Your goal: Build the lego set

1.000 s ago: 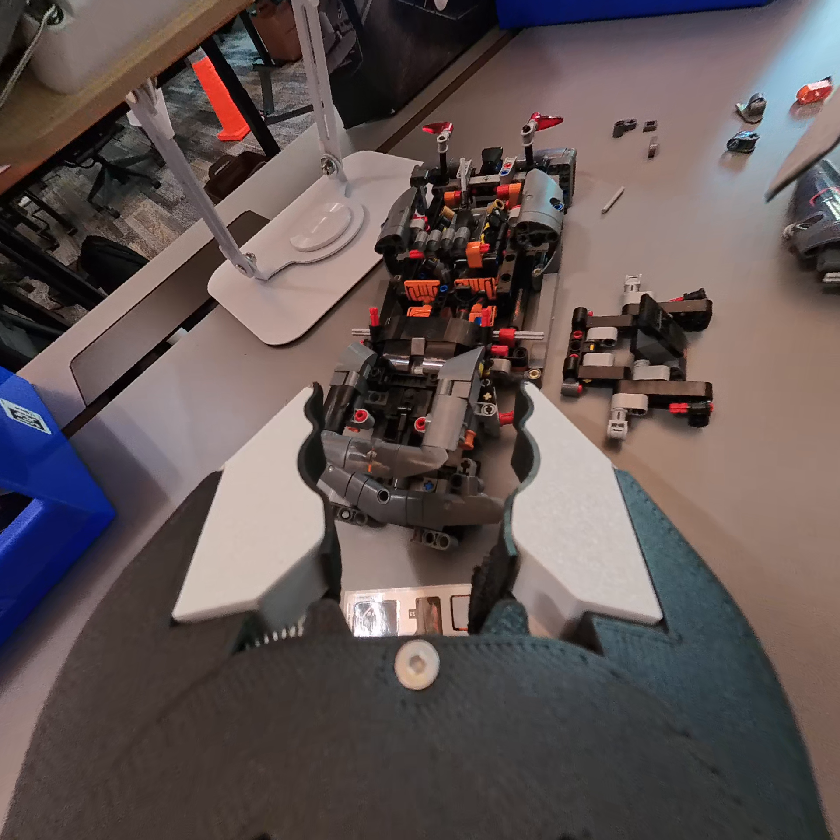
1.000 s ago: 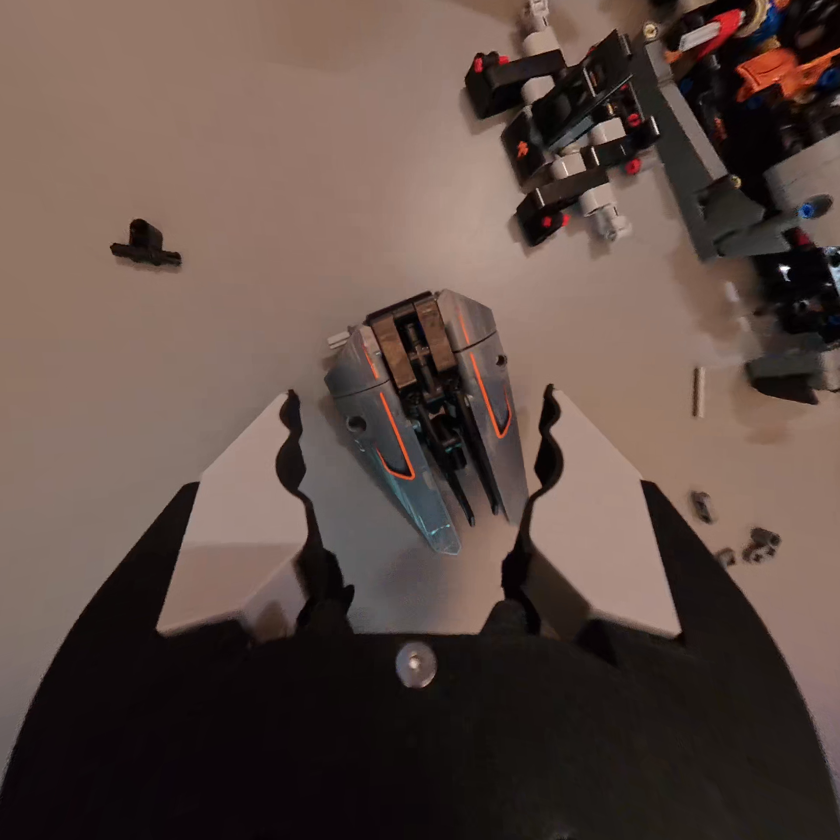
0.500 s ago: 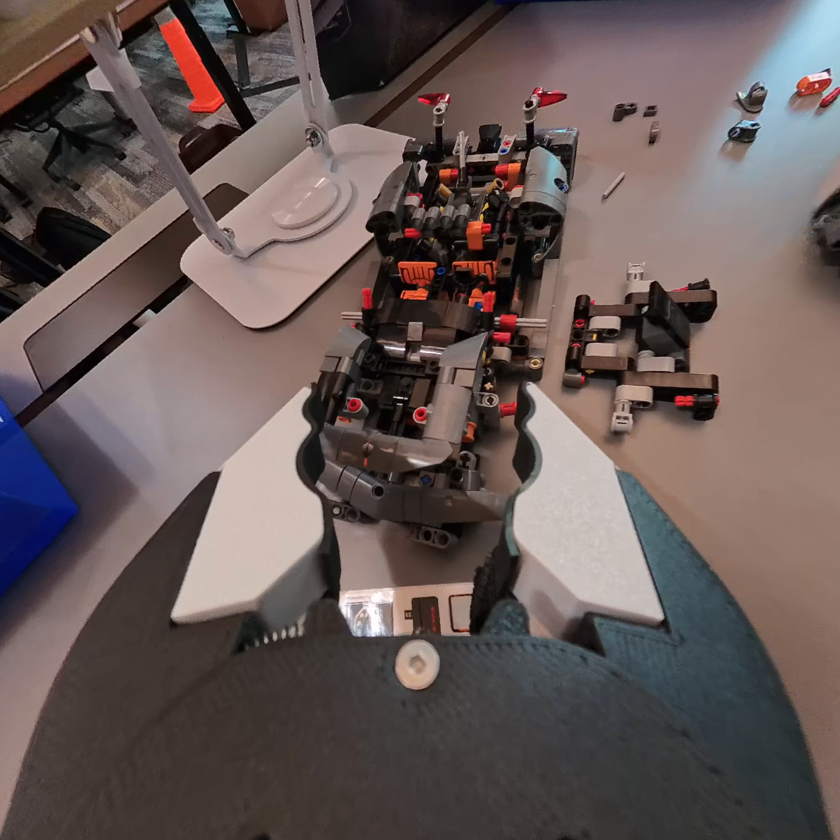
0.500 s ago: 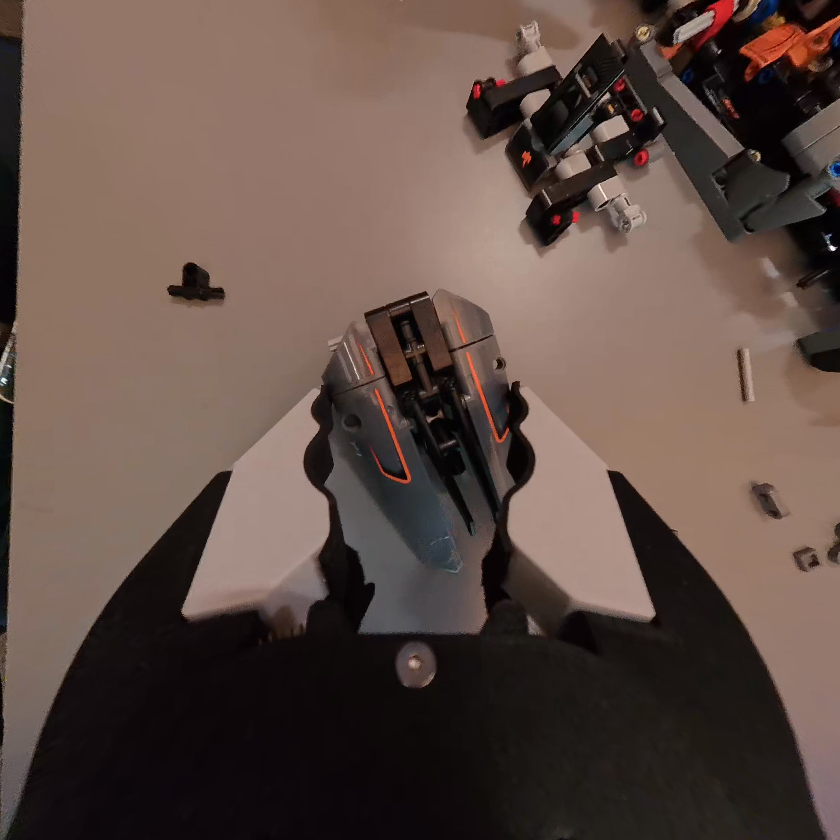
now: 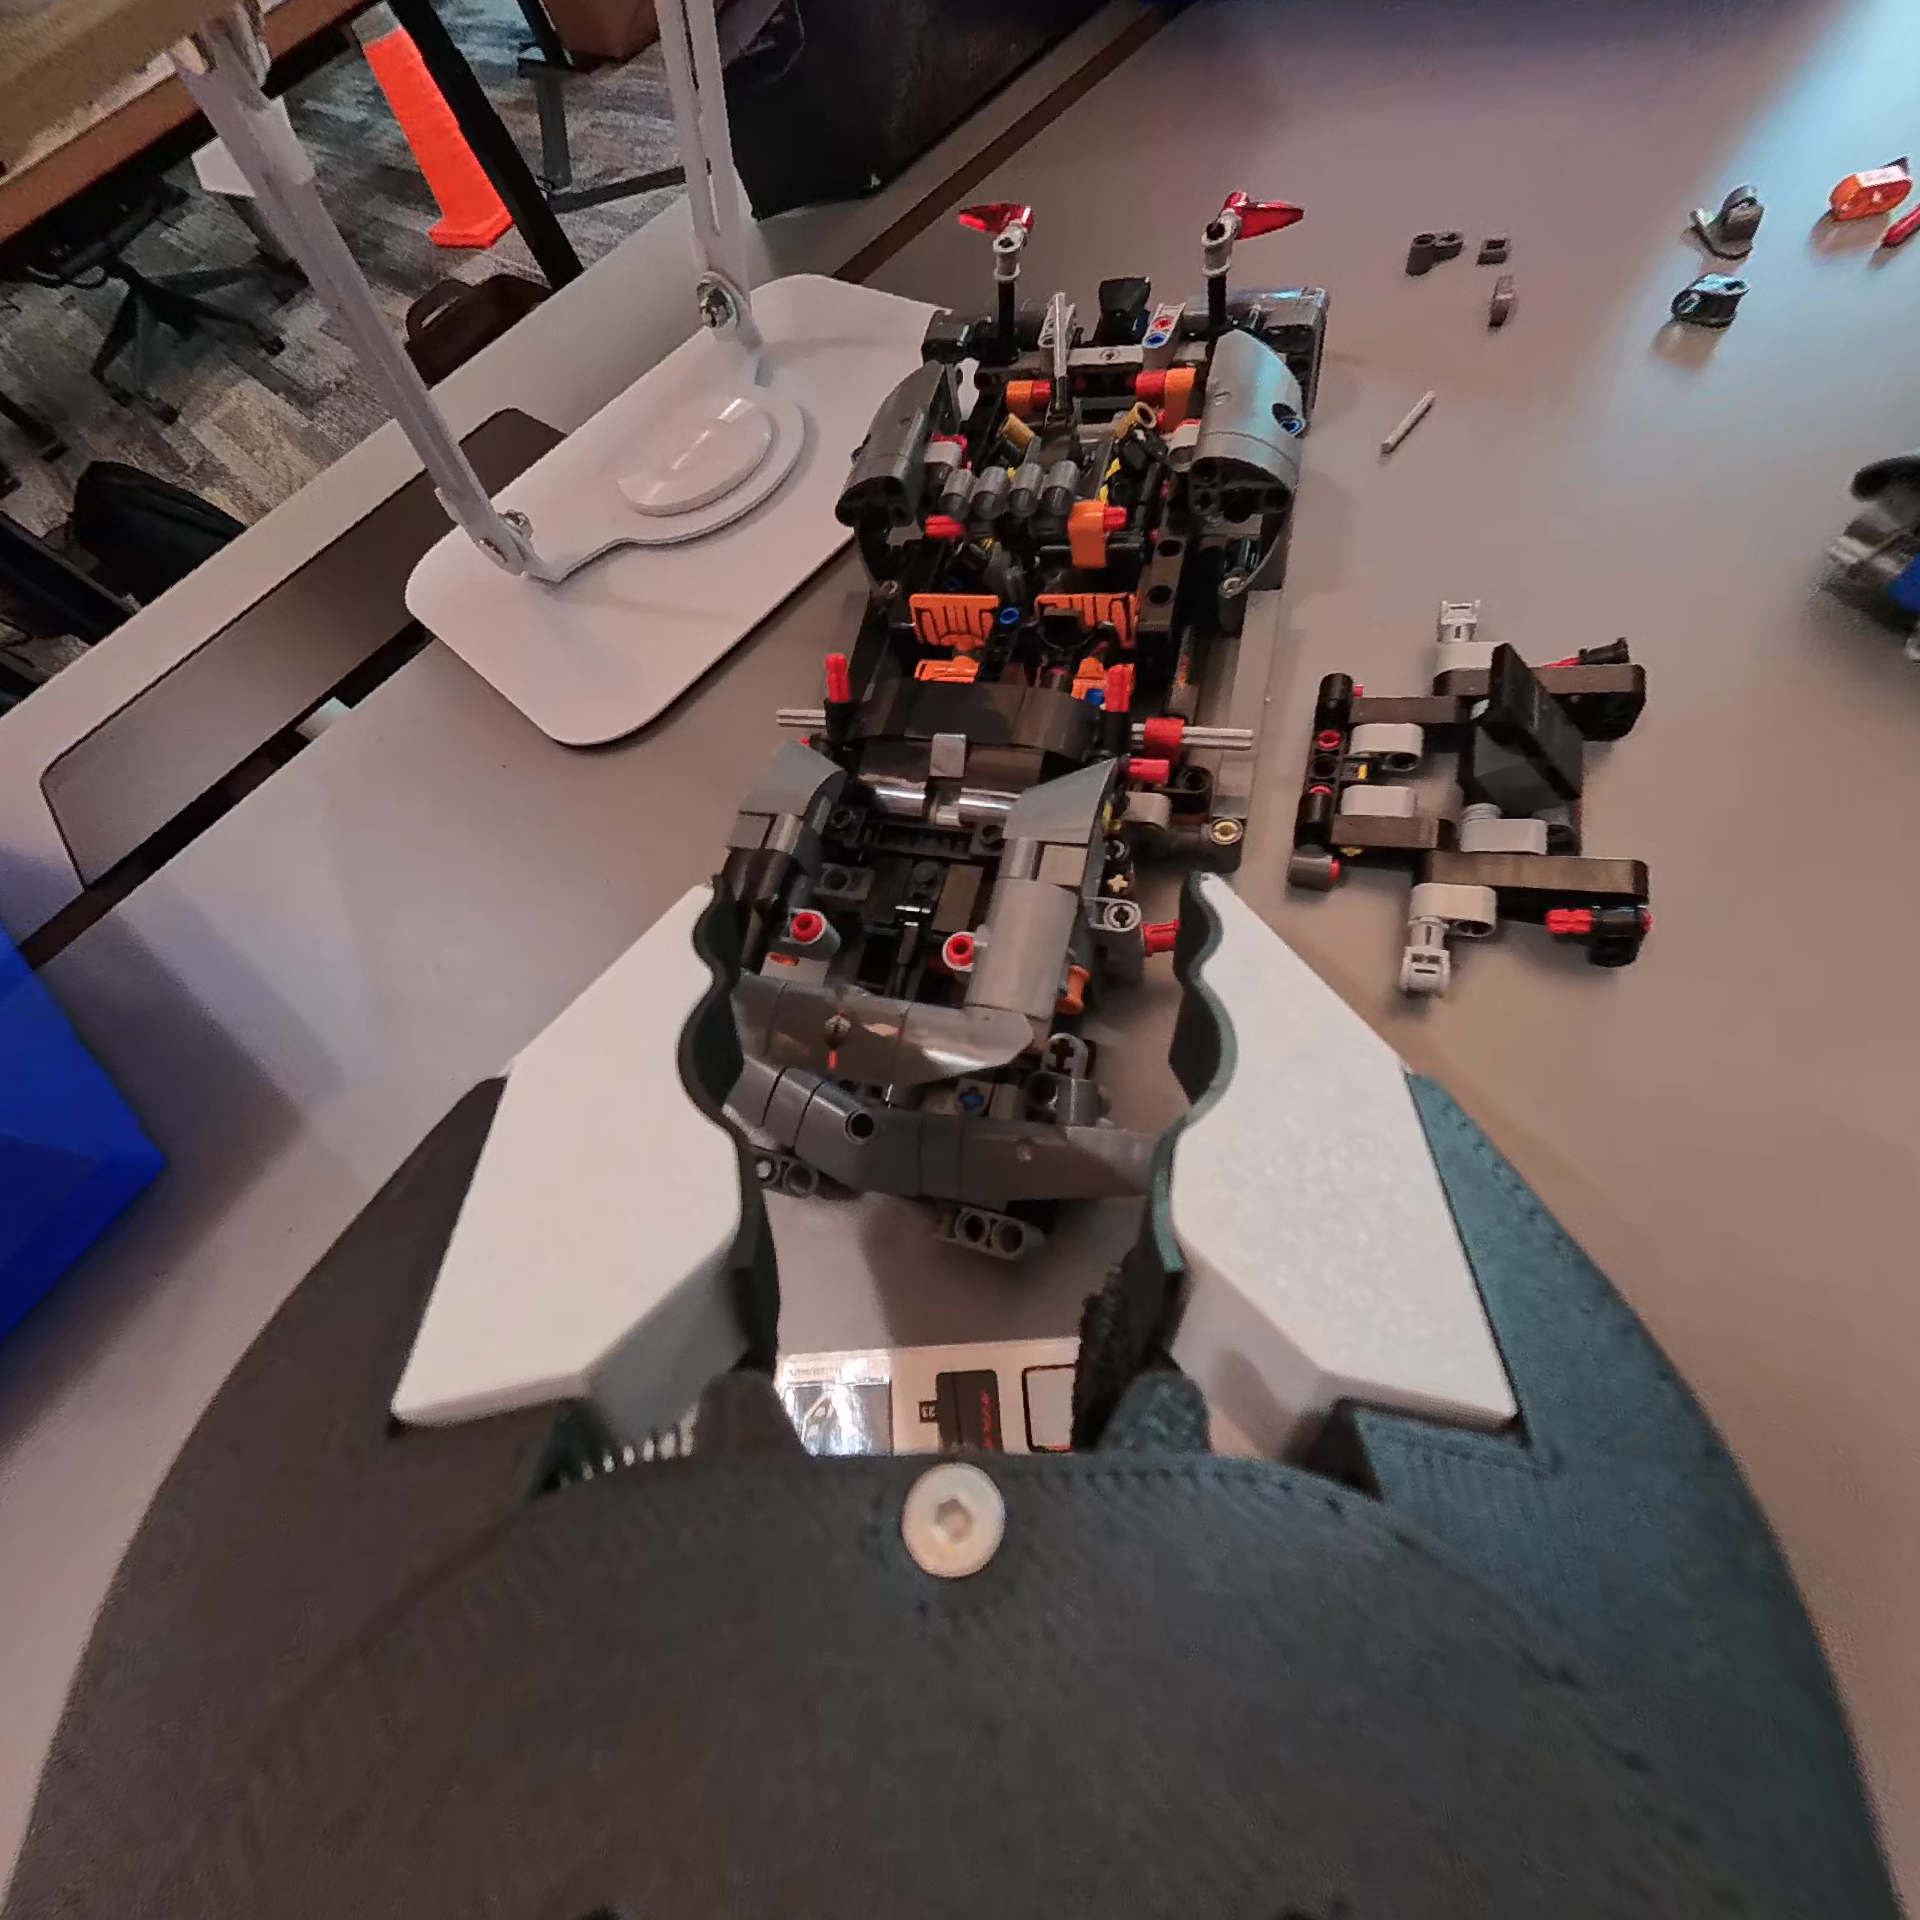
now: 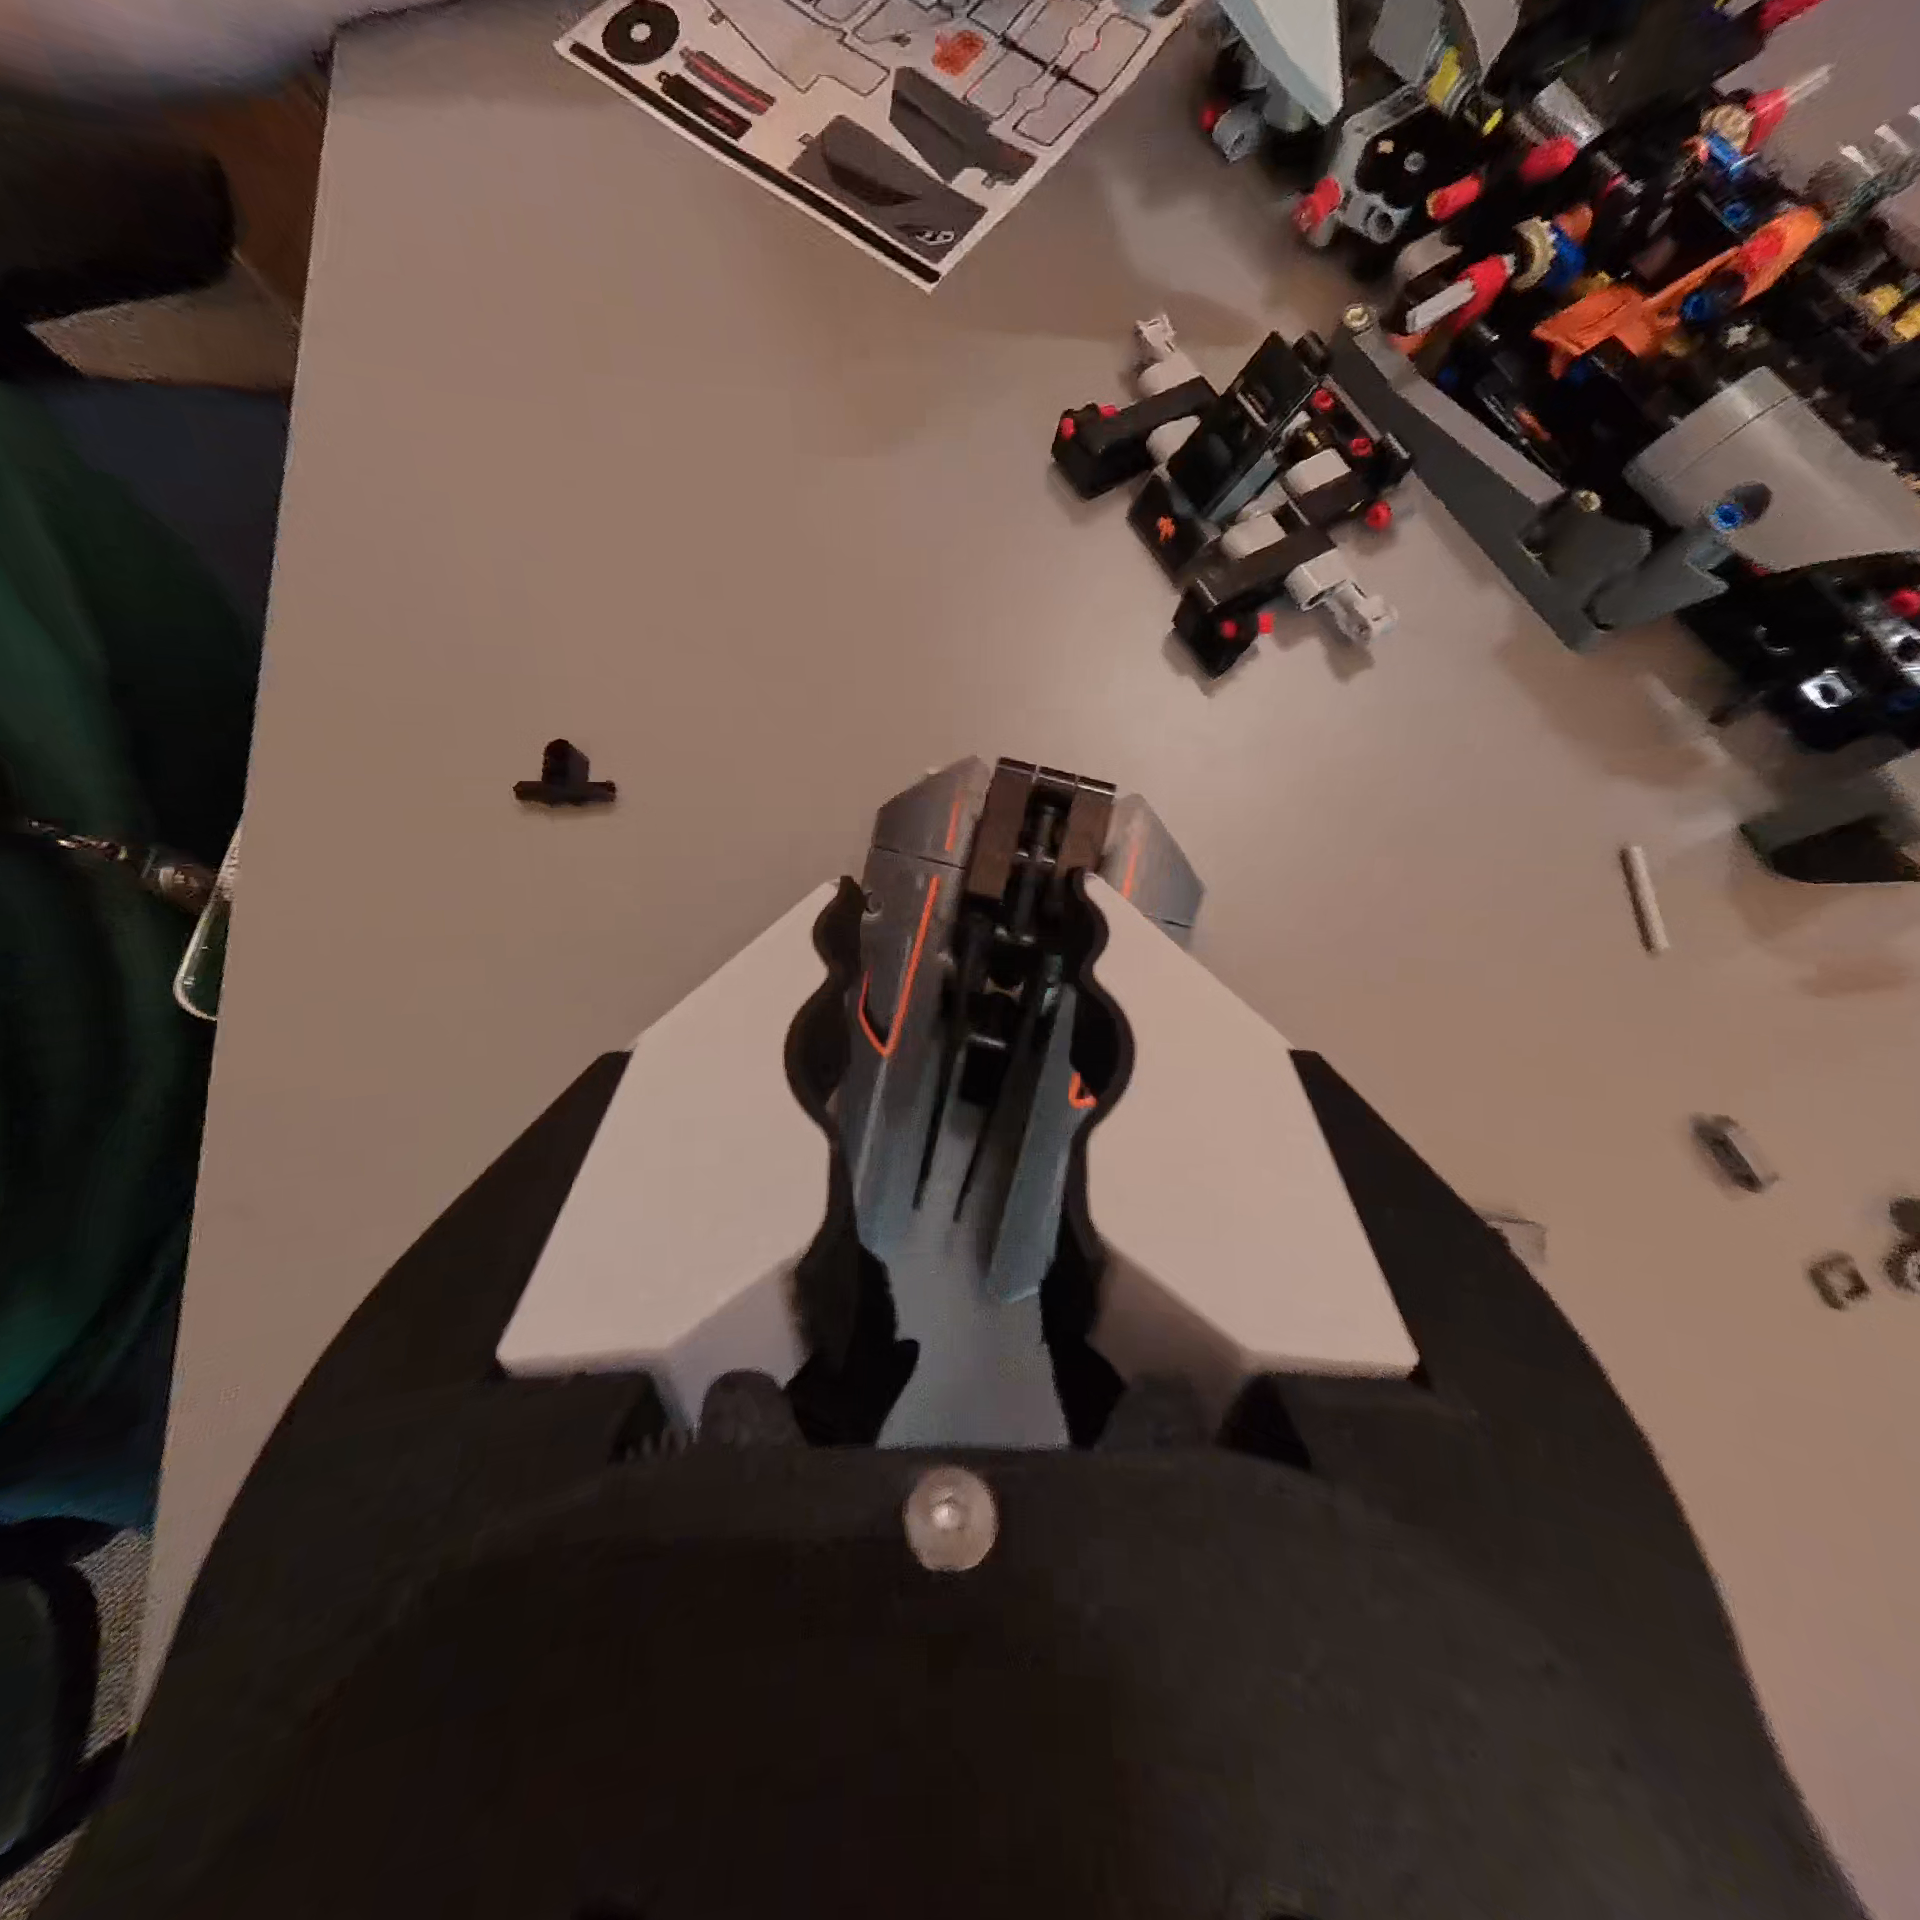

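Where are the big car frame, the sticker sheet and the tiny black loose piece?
car frame (image 5: 1023, 665), left wrist view, its middle.
sticker sheet (image 6: 873, 114), right wrist view, its centre.
black loose piece (image 6: 564, 779), right wrist view, its body.

car chassis builds: 1 (image 5: 1039, 665) | black-and-grey sub-assemblies: 1 (image 5: 1475, 790) | grey-and-orange panel assemblies: 1 (image 6: 966, 997) | sticker sheets: 1 (image 6: 862, 114) | white lamp bases: 1 (image 5: 623, 561) | loose grey axle pins: 1 (image 5: 1408, 422) | black connectors, left of centre: 1 (image 6: 564, 777)

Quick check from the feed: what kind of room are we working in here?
Probably an office or lab workspace. Beyond the grey table stand an office chair on patterned carpet, another wooden desk, and an orange cone. A white stand base sits beside the lego car.
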### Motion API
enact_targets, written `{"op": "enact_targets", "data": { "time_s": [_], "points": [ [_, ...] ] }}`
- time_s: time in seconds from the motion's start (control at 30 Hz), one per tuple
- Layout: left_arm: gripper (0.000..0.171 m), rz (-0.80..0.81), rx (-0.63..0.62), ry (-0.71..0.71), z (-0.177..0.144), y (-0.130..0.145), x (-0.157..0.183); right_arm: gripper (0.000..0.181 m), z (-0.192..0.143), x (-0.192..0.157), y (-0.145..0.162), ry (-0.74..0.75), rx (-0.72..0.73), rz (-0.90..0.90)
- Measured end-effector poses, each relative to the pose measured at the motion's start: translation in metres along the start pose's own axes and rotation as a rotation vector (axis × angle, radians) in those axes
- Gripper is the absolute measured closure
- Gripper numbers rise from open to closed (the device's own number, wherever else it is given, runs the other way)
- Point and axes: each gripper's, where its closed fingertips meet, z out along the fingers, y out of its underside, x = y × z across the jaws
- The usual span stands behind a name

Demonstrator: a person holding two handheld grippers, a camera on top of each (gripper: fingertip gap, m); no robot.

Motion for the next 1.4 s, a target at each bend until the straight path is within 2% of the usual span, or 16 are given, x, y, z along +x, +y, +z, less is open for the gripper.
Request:
{"op": "enact_targets", "data": {
  "time_s": [0.1,0.2,0.23,0.33,0.4,0.47,0.5,0.53,0.93,1.1,1.2,1.3,1.4],
  "points": [
    [0.089,0.003,-0.001,0.000,0.000,0.000,0.000,0.134,0.001,0.001,-0.002,0.020,0.007,-0.006],
    [0.089,0.001,0.001,0.003,0.000,0.000,0.001,0.105,0.000,0.014,0.001,0.088,-0.037,-0.016],
    [0.089,0.002,0.002,0.002,0.000,0.000,0.001,0.102,0.001,0.017,0.004,0.096,-0.060,-0.020],
    [0.089,0.002,0.001,0.002,0.000,0.000,0.001,0.079,0.010,0.020,0.017,0.066,-0.125,0.017],
    [0.089,0.000,0.002,0.002,0.000,0.000,0.000,0.079,0.019,0.020,0.032,0.049,-0.201,0.039],
    [0.089,-0.002,0.002,0.001,0.000,0.000,0.000,0.085,0.021,0.021,0.031,0.072,-0.186,0.022],
    [0.089,-0.004,0.003,0.003,0.000,0.000,0.000,0.092,0.020,0.022,0.031,0.082,-0.184,0.033],
    [0.089,-0.004,0.003,0.005,0.000,0.000,0.000,0.108,0.019,0.023,0.030,0.093,-0.175,0.043],
    [0.089,0.000,0.003,0.001,0.001,0.000,0.000,0.109,0.016,0.021,0.023,0.074,-0.075,0.120],
    [0.089,0.000,0.003,-0.001,0.000,0.000,-0.001,0.109,0.011,0.022,0.009,0.042,0.015,0.153],
    [0.089,0.001,0.002,-0.001,0.000,0.000,-0.001,0.110,0.004,0.020,-0.009,-0.014,0.127,0.193],
    [0.089,0.002,0.003,-0.004,0.000,-0.001,-0.001,0.109,-0.016,0.017,-0.040,-0.139,0.358,0.280],
    [0.089,0.005,0.007,-0.008,-0.001,-0.002,-0.002,0.109,-0.055,0.019,-0.074,-0.327,0.691,0.378]
  ]
}}
